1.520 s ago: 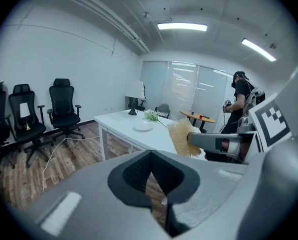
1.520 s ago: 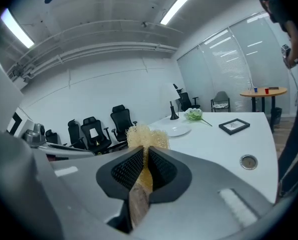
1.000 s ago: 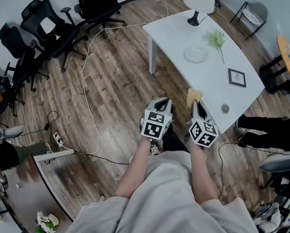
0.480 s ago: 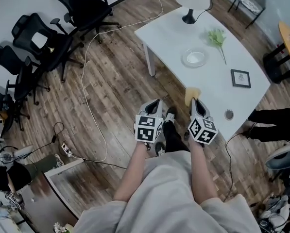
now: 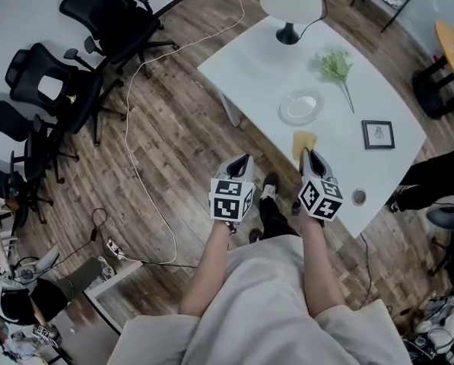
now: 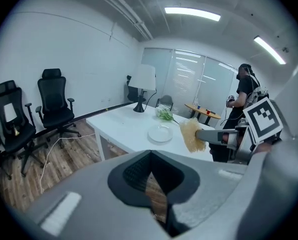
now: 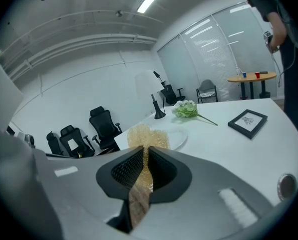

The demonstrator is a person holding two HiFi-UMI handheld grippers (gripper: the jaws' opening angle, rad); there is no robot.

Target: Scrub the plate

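Plate lies on the counter ahead of the right gripper, clamped on a sponge for scrubbing; left gripper closed, empty.

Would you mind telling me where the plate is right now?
In the head view the plate lies on the white table, just beyond the yellow sponge in the right gripper, near the green sprig.

Table: white, beneath the right claw.
Plate: just ahead of the claw.
Lamp: far ahead.
Green sprig: ahead, rightward.
Picture frame: to its right.
Small round disc: right, near edge.
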